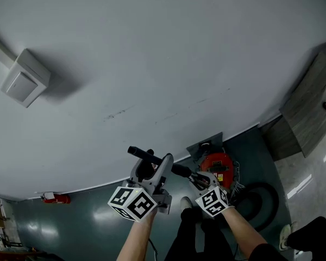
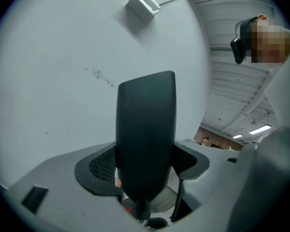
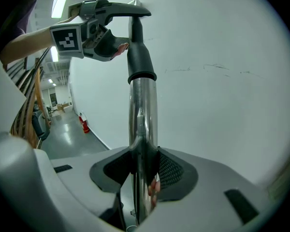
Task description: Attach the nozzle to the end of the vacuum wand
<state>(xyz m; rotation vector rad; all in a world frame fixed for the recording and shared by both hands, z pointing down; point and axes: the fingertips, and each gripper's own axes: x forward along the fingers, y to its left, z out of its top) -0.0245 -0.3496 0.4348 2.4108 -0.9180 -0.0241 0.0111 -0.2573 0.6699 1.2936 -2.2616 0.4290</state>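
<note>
The right gripper view shows the right tool [image 3: 144,170] clenched on the chrome vacuum wand [image 3: 143,115], which runs up and away from the pads. At the wand's far end sits the black nozzle [image 3: 139,57], its collar meeting the metal tube. The left tool [image 3: 122,28] grasps the nozzle's narrow upper part.

The left gripper view shows only the nozzle's broad dark face between that tool's pads, both pressing on it. That view gives no sight of the wand.

Only the head view shows what lies below: a red vacuum body [image 1: 217,166] at the foot of the wall [image 1: 152,64], with a black hose [image 1: 261,200] coiled on the floor [image 1: 70,227] beside it.

Wand and nozzle are held in the air in front of the wall; the gap to it cannot be judged. A wall box [image 1: 24,78] sits well apart to the left. A red fire extinguisher [image 1: 57,198] stands at the wall's foot, far left. A stretch of floor between it and the person's legs [image 1: 193,232] gives room on that side.
</note>
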